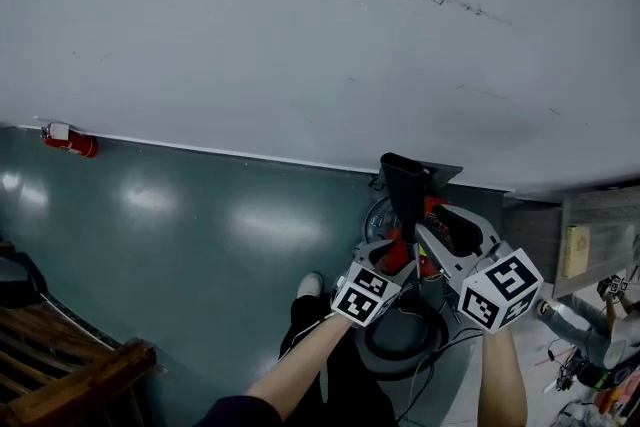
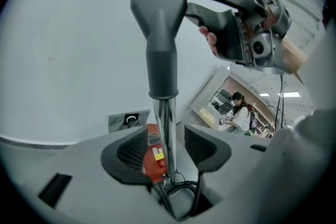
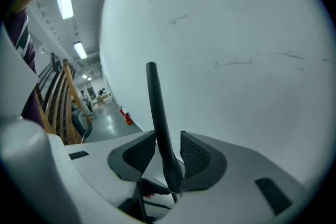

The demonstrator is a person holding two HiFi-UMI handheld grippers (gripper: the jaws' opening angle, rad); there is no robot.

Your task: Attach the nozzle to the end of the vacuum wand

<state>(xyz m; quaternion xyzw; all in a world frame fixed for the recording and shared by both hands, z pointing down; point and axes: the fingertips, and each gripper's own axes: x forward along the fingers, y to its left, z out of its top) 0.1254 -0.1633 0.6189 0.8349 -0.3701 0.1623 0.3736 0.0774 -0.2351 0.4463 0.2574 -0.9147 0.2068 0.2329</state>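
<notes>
A dark grey flat nozzle (image 1: pixel 405 180) sits on the top end of a chrome wand (image 2: pixel 168 128), which rises from a red vacuum body (image 2: pixel 155 157). In the left gripper view the nozzle (image 2: pixel 157 8) towers above my left gripper (image 2: pixel 168 152). Its jaws stand open on either side of the wand, with a gap at each pad. My right gripper (image 3: pixel 168 152) is also open. The nozzle (image 3: pixel 157 113), seen edge-on, runs up between its pads, close to the right one. In the head view both grippers (image 1: pixel 392 250) (image 1: pixel 432 220) flank the wand just below the nozzle.
A white wall (image 1: pixel 300 25) stands right behind the vacuum. A black hose coil (image 1: pixel 400 335) lies on the teal floor (image 1: pixel 200 235) by my feet. A red fire extinguisher (image 1: pixel 70 142) lies at the wall's foot at the left, and a wooden bench (image 1: pixel 60 375) fills the lower left corner.
</notes>
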